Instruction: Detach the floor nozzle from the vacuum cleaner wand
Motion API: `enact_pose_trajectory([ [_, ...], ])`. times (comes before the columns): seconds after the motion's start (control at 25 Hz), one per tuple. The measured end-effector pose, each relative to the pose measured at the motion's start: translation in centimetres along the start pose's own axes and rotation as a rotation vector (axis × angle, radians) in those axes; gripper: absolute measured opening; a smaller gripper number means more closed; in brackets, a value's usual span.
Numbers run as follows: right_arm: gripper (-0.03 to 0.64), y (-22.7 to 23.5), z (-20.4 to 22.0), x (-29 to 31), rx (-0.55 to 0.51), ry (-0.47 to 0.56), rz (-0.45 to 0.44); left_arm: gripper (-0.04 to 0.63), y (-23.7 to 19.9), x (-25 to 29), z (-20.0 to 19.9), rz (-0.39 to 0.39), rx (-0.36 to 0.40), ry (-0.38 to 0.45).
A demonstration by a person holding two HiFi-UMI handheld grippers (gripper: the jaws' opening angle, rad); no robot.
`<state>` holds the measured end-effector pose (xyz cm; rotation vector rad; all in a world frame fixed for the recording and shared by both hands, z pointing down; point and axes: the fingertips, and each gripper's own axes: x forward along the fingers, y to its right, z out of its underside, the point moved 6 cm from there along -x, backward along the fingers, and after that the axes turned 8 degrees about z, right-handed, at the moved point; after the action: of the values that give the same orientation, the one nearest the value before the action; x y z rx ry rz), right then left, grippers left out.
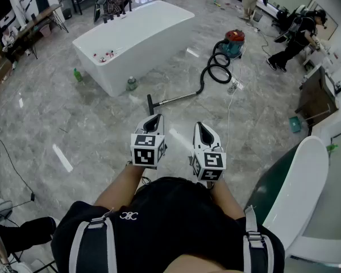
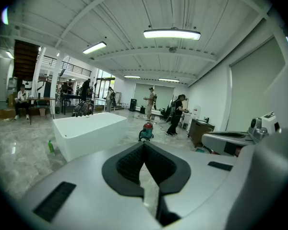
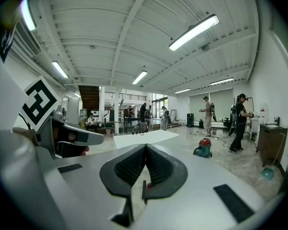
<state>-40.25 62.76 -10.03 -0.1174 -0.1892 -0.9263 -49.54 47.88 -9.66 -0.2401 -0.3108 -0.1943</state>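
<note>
Marble floor [image 1: 74, 124] bears white tub [image 1: 136, 33] near vacuum wand [image 1: 179, 98]; left gripper [image 1: 154, 118], right gripper [image 1: 202, 126] both closed, empty

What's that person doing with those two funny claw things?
A person holds a left gripper and a right gripper out in front, both shut and empty. On the floor ahead lies the vacuum cleaner, its wand ending in the floor nozzle. Neither gripper touches them yet.
</note>
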Motion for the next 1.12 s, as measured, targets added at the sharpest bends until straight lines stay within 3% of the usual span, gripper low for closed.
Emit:
enact_pose_trajectory([
  [0.24, 0.004, -2.7, 0.2, 1.3, -0.015, -0.014, -0.012, 0.006, -2.7, -0.5, 0.2, -0.012, 0.004, -0.012],
  [0.6, 0.003, -2.9, -0.1, 6.9, 0.005, -0.025, -0.035, 0.006, -6.0, 2.6, -0.1, -0.035, -0.03, -0.041],
  [1.12, 0.004, 5.5, -3.8, 22.7, 0.053, 0.017, -0.101, 0.006, -8.9, 16.9, -6.5, -0.096, -0.031, -0.043],
])
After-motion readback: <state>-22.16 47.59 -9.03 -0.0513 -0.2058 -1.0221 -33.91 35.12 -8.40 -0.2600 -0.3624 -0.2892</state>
